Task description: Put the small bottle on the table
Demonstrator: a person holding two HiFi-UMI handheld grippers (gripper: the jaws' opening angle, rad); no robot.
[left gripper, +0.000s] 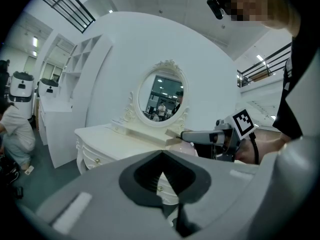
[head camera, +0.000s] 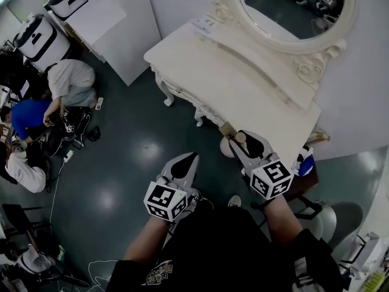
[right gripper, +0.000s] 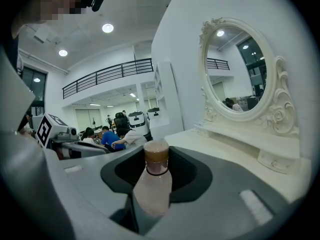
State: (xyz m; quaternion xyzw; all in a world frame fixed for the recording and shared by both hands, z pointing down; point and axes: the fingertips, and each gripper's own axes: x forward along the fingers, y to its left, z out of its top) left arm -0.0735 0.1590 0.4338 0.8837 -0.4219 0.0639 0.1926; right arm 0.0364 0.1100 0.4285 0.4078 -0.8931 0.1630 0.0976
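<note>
Cream carved dressing table (head camera: 243, 84) lies just beyond my right gripper (head camera: 246, 140) — clamped on the upright pale-pink, brown-capped small bottle (right gripper: 152, 184) (left gripper (head camera: 189, 160) closed, empty, farther back).

Head view: even overhead lighting, with two soft glare spots on the dark floor (head camera: 121, 132) at 8 o'clock. Dressing table (head camera: 243, 84) bright. Both gripper views: strong fisheye bending and black vignetting at all corners. Right gripper view: round ceiling lights (right gripper: 107, 28) at 11 o'clock. Small bottle (right gripper: 154, 184) close to the lens, slightly soft.
</note>
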